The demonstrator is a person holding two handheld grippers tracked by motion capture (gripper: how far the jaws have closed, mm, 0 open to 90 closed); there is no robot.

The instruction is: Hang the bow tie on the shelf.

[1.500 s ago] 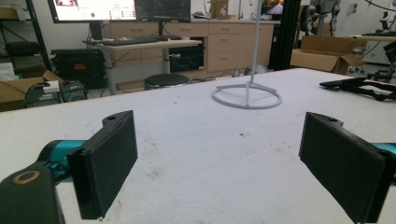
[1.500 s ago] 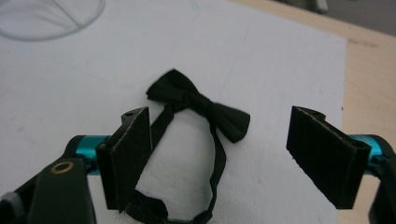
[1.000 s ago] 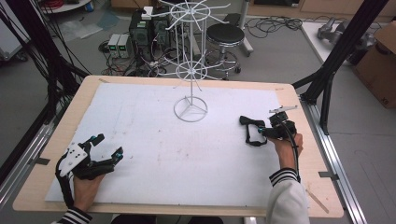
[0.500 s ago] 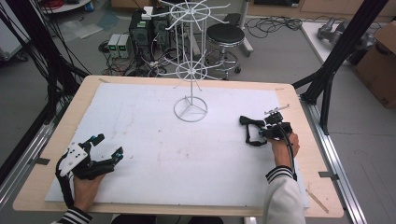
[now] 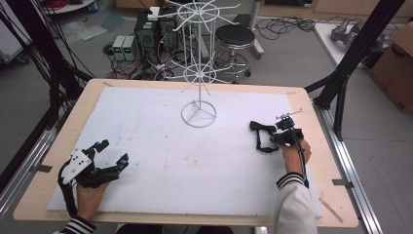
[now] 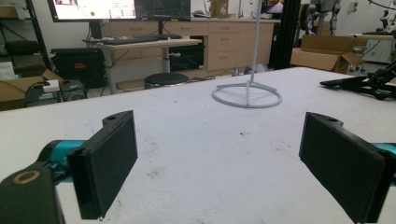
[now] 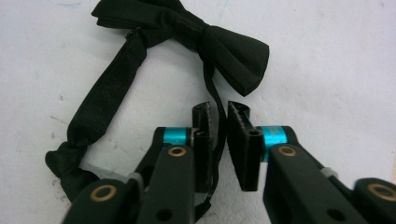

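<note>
A black bow tie [image 5: 259, 128] with a long strap lies on the white mat [image 5: 160, 161] at the right; its knot [image 7: 219, 39] and looped strap [image 7: 100, 100] show close up in the right gripper view. My right gripper [image 5: 273, 138] points left at it, and its jaws [image 7: 221, 112] stand almost together with the thin strap cord pinched between them. My left gripper [image 5: 114, 151] rests on the mat at the near left, open, with nothing between its pads [image 6: 112, 161].
A white wire display stand [image 5: 198, 114] rises from a ring base at the mat's far middle, also seen ahead of the left gripper [image 6: 247, 95]. The mat covers a wooden table [image 5: 311, 105]. Black frame posts, a stool and cables stand beyond the far edge.
The right forearm has swung a little to the left while the right gripper stays at the bow tie. The left gripper has not moved.
</note>
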